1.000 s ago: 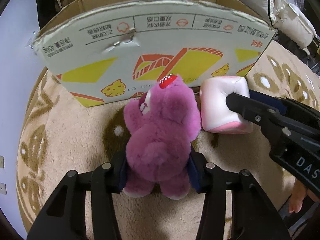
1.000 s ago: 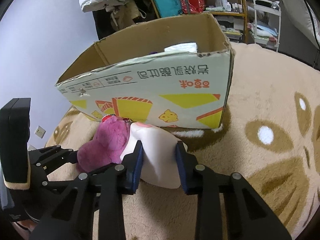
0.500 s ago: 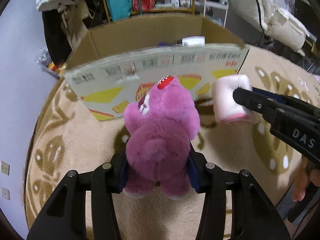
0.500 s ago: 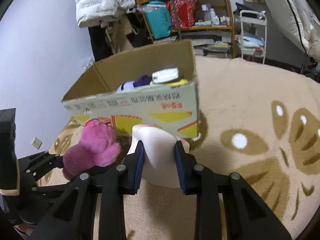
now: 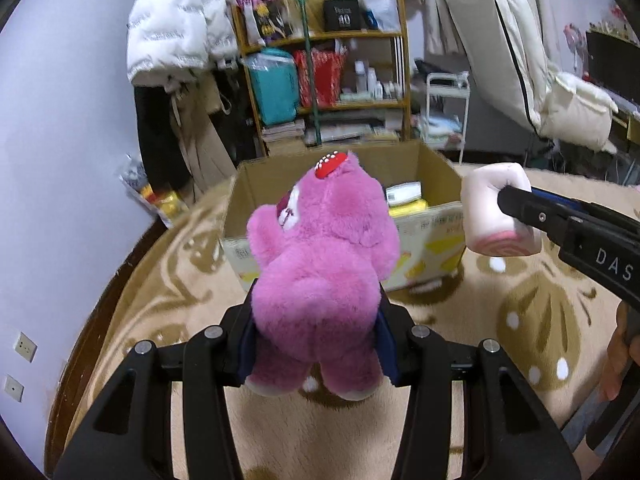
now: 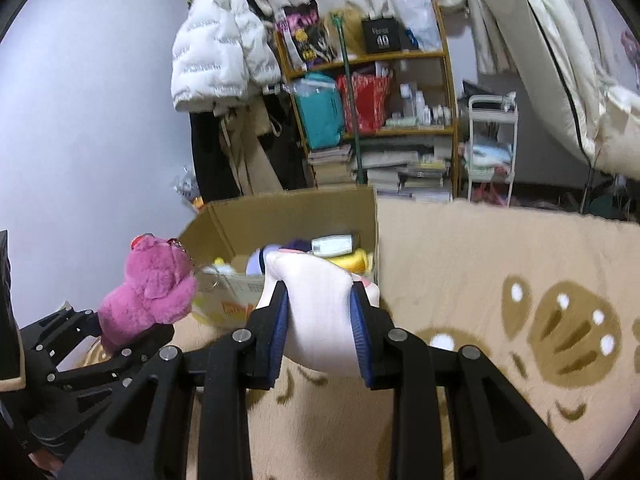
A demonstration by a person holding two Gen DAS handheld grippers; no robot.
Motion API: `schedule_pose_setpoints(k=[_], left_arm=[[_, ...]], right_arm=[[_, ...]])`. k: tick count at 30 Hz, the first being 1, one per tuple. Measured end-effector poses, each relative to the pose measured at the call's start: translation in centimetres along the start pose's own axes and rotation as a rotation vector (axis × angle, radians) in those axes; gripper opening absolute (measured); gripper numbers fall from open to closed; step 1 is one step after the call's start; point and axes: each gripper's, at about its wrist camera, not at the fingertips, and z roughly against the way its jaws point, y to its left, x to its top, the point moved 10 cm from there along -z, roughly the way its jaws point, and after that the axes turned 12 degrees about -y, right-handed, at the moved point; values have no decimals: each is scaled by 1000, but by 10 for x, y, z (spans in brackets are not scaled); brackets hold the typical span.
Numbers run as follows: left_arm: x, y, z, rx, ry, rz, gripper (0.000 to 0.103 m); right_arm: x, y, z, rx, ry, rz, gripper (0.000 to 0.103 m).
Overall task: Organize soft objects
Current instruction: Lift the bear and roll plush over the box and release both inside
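Left claw (image 5: 316, 334) hides purple bear's (image 5: 320, 280) flanks.

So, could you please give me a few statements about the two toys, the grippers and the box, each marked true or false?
1. The left gripper is clamped on the pink bear. True.
2. The right gripper is open and holds nothing. False: it is shut on the white cushion.
3. The box already has things in it. True.
4. The bear lies on the rug. False: it is held up off the rug, in front of the box.
5. The cushion is already inside the box. False: it is held in the air outside the box.
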Motion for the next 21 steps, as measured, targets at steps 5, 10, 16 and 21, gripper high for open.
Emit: schedule_pose_setpoints(k=[5,10,16,21], left_arm=[[23,7,12,14,-82,0,47],[40,15,10,37,-122,4,47],[58,19,4,70,-167,-15,47],[70,20,-10,81,-181,-35,47]], right_arm=[[27,5,10,4,-85,26,31],[46,11,7,-2,-141,60,31],[60,14,-6,-10,-176,88,31],[67,17,-20,-12,-189,107,31]])
